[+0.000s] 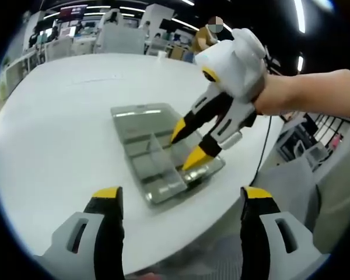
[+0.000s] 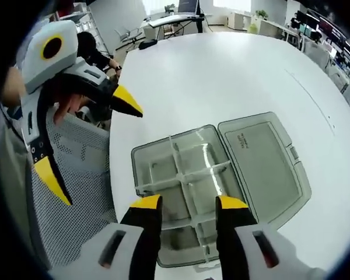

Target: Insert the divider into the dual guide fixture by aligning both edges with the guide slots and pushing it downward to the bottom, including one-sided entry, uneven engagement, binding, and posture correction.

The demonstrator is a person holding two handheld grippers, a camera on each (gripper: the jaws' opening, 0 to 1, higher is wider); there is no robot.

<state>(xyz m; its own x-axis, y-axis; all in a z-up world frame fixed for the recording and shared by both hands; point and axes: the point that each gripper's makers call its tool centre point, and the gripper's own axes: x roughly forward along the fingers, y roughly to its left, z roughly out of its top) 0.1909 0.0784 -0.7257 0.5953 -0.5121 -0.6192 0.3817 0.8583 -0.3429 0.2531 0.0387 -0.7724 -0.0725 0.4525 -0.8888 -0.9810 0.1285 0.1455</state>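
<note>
Two grippers: both over a clear box (image 2: 213, 175) on a white table (image 2: 221, 70), lid (image 2: 262, 160) flung flat beside the tray.
Left gripper (image 1: 181, 201): jaws well apart, nothing between them; held back at the table edge, short of the box.
Right gripper (image 2: 186, 204): jaws apart, empty as far as can be seen; tips low over the near compartments, just above or touching the partitions, cannot tell which.
Divider (image 2: 201, 172): clear strip standing across the tray, seemingly in its slots already; depth of seating too hard to judge through clear plastic.
Step in hand: probably checking or pressing the strip home.
To do well: press on the top edge near both ends, evenly, straight down; if one end rides high, ease off, level, then push again.
Risk: skewed push binds the strip or slides the light box.
</note>
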